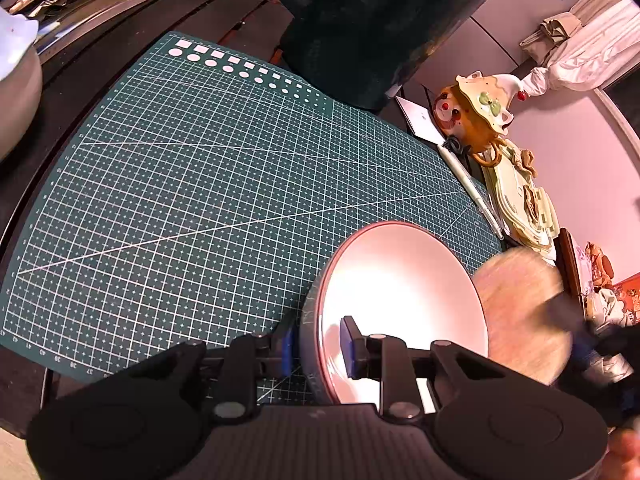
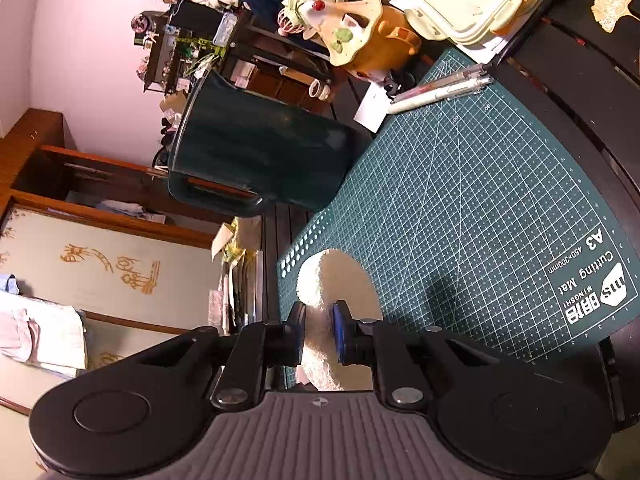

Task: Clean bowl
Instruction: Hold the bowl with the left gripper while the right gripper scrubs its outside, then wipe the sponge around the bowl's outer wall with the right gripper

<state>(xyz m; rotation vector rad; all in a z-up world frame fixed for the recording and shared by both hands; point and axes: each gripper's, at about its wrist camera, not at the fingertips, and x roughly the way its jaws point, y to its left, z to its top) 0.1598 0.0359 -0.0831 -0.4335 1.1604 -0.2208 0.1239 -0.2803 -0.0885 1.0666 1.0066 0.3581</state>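
Note:
In the left wrist view my left gripper is shut on the rim of a bowl, grey outside and pale pink inside, held tilted on its side above the green cutting mat. A round cream sponge pad, blurred, sits at the bowl's right rim, with my right gripper dark behind it. In the right wrist view my right gripper is shut on that round sponge pad, held above the mat. The bowl does not show in the right wrist view.
A dark green jug stands at the mat's far edge, also in the right wrist view. A clown figurine, stacked pale green containers and pens lie beside the mat. A white bowl sits at left.

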